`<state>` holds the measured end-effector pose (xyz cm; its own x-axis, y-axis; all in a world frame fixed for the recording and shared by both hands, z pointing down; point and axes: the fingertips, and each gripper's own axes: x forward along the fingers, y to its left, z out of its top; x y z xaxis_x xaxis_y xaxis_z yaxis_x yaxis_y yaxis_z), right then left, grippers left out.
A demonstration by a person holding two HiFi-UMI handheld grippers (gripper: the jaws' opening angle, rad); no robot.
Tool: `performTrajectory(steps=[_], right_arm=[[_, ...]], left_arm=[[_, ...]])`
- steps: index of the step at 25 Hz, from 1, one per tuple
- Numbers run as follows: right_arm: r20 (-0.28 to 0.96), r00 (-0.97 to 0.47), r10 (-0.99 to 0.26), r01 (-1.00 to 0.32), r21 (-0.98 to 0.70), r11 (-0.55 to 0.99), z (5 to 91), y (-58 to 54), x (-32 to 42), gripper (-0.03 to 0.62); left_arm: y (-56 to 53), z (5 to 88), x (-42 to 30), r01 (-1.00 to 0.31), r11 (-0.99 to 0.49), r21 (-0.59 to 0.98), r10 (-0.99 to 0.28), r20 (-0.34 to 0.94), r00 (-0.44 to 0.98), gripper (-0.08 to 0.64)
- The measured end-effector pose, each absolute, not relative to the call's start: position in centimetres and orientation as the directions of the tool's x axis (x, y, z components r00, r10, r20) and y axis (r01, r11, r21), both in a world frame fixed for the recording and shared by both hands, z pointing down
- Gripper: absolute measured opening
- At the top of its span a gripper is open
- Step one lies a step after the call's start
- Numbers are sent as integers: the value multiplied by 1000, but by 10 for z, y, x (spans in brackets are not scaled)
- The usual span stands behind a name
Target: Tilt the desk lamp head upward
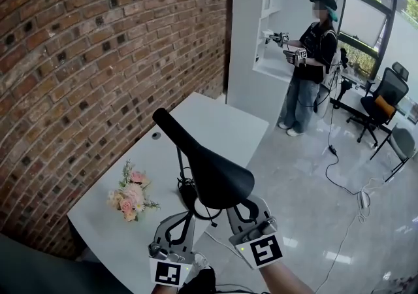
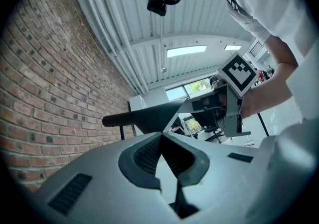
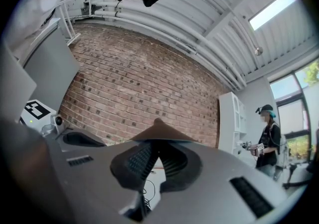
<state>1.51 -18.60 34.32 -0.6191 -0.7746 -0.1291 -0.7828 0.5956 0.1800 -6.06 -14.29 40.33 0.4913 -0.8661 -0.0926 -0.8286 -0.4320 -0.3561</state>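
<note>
So the black lamp head point(image 1: 219, 178) is sitting over the near end of the white desk point(image 1: 215, 123), just right of a little bunch of pink flowers point(image 1: 130, 196). Its narrow end points up toward the far left at the brick wall point(image 1: 98, 57), and the wide mouth faces down toward the person working on it. Most of the base is hidden under the shade; I can only see some black cable there.

Both claws come up at it from the near side. The left gripper point(image 1: 186, 224) is at the near-left part of the rim. Its jaws are drawn almost together, and the edge of the shade point(image 2: 149, 116) sits right at their tips point(image 2: 160, 136). The right gripper point(image 1: 247, 211) is the same story on the near-right part of the rim: it's pinched down to a sliver, with the shade's edge point(image 3: 157, 131) lying across its tips point(image 3: 155, 143).

Far right, another person point(image 1: 313, 57) stands by a white shelf unit point(image 1: 261, 38) holding their own pair of grippers. There's an office chair point(image 1: 385, 100) behind them and a cord point(image 1: 339, 181) running across the floor.
</note>
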Motion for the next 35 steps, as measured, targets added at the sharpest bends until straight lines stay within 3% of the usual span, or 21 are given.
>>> performTrajectory(steps=[22, 35], right_arm=[[-182, -645, -742, -757, 279, 590, 299, -184, 11, 16], [-166, -629, -759, -771, 254, 583, 327, -172, 17, 17]], left_arm=[[-135, 385, -59, -823, -412, -392, -864, -120, 489, 6], [-129, 391, -59, -821, -427, -378, -863, -101, 495, 6]])
